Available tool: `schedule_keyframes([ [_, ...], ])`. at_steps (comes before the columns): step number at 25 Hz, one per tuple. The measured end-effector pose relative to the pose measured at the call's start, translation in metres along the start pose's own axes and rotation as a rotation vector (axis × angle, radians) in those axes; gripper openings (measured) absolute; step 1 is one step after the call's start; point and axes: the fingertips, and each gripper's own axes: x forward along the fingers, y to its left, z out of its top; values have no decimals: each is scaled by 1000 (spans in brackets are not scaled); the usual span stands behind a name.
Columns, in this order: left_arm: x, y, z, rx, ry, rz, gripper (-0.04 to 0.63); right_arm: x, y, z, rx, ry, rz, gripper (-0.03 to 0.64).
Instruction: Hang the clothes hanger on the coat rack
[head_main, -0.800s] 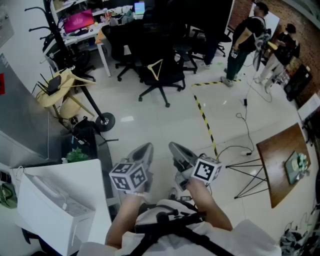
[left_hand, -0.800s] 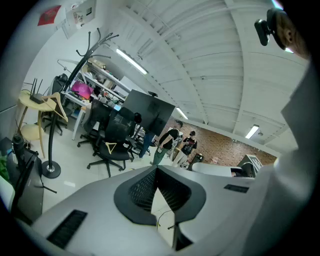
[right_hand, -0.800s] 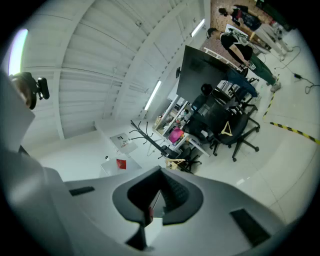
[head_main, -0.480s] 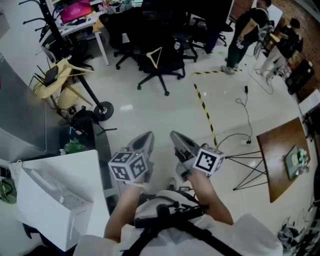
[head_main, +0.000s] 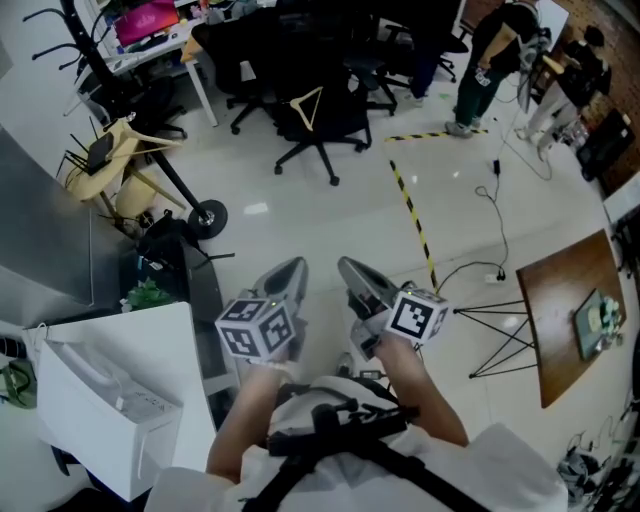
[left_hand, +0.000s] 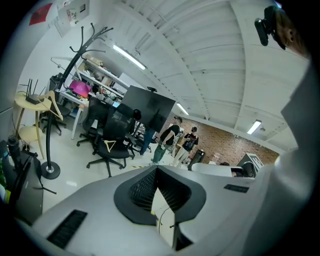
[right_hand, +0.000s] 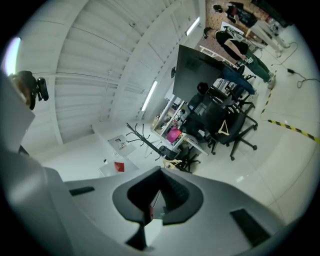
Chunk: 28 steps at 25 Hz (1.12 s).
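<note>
A black coat rack (head_main: 135, 125) stands at the far left on a round wheeled base, and a pale wooden hanger (head_main: 140, 140) rests on it beside a beige stool. A second, light-coloured hanger (head_main: 308, 108) hangs on the back of a black office chair (head_main: 320, 135). My left gripper (head_main: 290, 270) and right gripper (head_main: 350, 268) are held side by side close to my body, far from both. Both are shut and hold nothing. In the left gripper view the rack (left_hand: 65, 95) and chair hanger (left_hand: 111, 146) show beyond the jaws. In the right gripper view the rack (right_hand: 145, 142) appears too.
A white box (head_main: 120, 370) sits at the lower left. Several black office chairs crowd the back. Yellow-black tape (head_main: 412, 230) runs across the floor, with a tripod (head_main: 495, 335) and a wooden table (head_main: 565, 320) at the right. People (head_main: 480, 70) stand at the far right.
Both grippers keep their places and stay shut. Only the head view has shifted a little, sliding the room slightly in the picture.
</note>
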Motion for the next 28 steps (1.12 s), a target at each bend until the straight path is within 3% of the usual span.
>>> schedule_keyframes([
  [8,38,-22,-3,-4,-2,28,-11,-12,-38,38,115,-17,18,0],
  [13,48,-25,-10,-14,-15,58,-12,-17,-60,45,94,2,-19,0],
  [20,80,8,-8,-42,2,89,-12,5,-97,51,118,10,-41,2],
  [28,158,55,41,-52,10,56,-12,64,-149,110,51,-7,-147,0],
])
